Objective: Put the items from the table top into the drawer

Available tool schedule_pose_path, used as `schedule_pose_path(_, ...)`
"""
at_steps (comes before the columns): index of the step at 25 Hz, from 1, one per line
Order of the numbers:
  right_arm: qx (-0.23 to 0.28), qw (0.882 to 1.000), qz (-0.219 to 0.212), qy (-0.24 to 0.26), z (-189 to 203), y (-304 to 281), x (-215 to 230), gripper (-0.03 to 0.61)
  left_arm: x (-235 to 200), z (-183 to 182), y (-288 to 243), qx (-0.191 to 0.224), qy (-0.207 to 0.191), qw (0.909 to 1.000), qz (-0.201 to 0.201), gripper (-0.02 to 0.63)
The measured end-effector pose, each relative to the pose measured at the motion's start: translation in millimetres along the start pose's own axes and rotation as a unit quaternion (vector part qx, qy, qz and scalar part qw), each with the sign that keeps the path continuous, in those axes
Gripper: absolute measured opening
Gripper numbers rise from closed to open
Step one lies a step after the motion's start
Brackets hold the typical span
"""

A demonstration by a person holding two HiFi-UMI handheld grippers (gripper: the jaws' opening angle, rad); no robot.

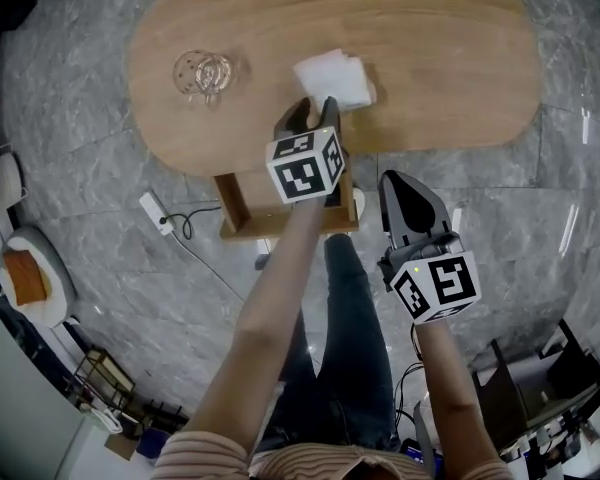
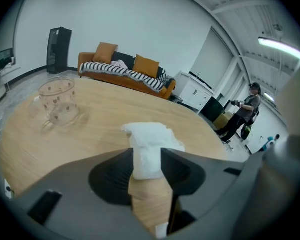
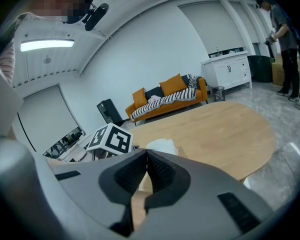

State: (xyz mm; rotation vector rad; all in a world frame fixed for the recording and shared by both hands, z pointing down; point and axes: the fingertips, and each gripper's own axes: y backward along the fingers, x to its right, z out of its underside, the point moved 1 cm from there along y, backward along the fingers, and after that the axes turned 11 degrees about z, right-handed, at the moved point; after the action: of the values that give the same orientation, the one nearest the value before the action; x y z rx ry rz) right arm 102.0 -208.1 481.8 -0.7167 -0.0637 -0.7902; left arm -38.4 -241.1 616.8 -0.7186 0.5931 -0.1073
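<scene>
Left gripper (image 2: 146,151), jaws spread wide, white napkin (image 1: 332,78) lying between them on wooden table (image 1: 440,58). Right gripper (image 3: 146,151), jaws pressed together, empty, short of table edge.

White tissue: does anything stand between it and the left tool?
Nothing visible does. The left tool's open jaws line up on the white tissue over the bare wooden tabletop; the glass mug stands well off to the left.

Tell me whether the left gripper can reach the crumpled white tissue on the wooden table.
Likely yes: the left gripper is open, the crumpled white tissue lies straight ahead in line with its jaws, and the clear glass mug stands well aside.
</scene>
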Motion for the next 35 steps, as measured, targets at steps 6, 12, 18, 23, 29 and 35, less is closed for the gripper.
schedule_pose_path(6, -0.007, 1.000, -0.006, -0.004, 7.8, -9.2, 6.9, 0.009, -11.4, 1.4, -13.6, 0.008, 0.015, 0.9993, -0.032, 0.147)
schedule_pose_path(12, -0.018, 1.000, -0.011, 0.000, 15.1, -16.1, 7.1, 0.009, -13.6, 2.1, -18.2, 0.018, 0.016, 0.9990, -0.036, 0.108)
schedule_pose_path(18, -0.020, 1.000, -0.010, 0.001, 17.0, -17.3, 6.7, 0.009, -12.5, -0.7, -15.3, 0.032, 0.029, 0.9988, -0.026, 0.054)
schedule_pose_path(23, -0.022, 1.000, -0.009, 0.000, 21.3, -15.6, 0.3, 0.009, -9.3, -5.6, -4.3, 0.048, 0.034, 0.9983, -0.002, 0.044)
schedule_pose_path(29, -0.021, 1.000, -0.001, 0.002, 24.5, -10.3, -10.5, 0.009, -6.9, -6.9, 28.6, 0.068, 0.045, 0.9962, 0.030, 0.041)
schedule_pose_path(35, -0.012, 1.000, 0.013, 0.008, 23.2, 2.4, -18.6, 0.009, -7.9, -5.0, 76.7, 0.087, 0.053, 0.9935, 0.050, 0.041)
